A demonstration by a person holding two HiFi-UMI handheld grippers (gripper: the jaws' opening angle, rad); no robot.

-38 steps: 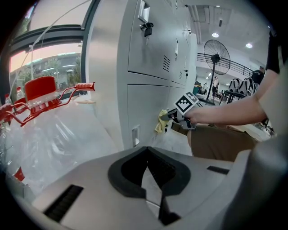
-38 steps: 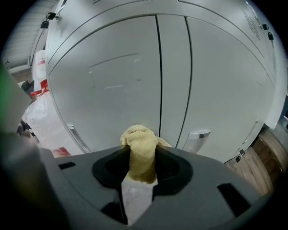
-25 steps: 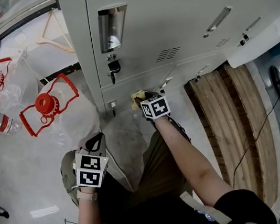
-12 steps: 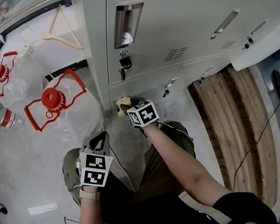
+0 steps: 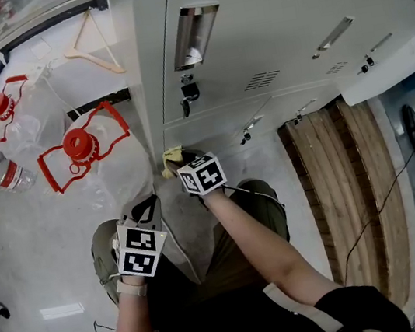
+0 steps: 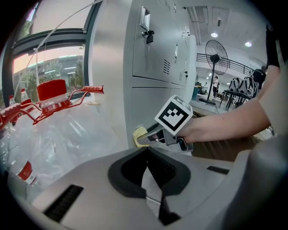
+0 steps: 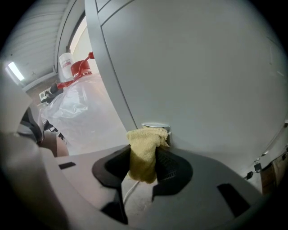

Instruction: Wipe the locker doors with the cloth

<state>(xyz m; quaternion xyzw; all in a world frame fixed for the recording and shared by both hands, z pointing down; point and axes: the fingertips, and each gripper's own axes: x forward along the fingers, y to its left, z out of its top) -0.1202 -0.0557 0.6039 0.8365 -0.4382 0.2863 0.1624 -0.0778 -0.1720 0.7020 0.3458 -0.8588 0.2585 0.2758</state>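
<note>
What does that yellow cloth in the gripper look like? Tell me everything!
The cloth is pale yellow and looks soft and fuzzy, like a towel. It is bunched into a wad and pinched upright between the right gripper's jaws, with a bit hanging below them. Its crumpled top pokes out against the grey locker door, low down near the door's edge, right beside a small shiny metal fitting.

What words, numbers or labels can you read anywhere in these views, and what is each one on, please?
No text is legible anywhere.
The red bottle labels: print too small and blurred to read.
The marker cubes: only black-and-white square patterns, no letters.
The locker doors: no number or name visible; the metal card holder shows only glare.
The cloth: no tag showing.
</note>
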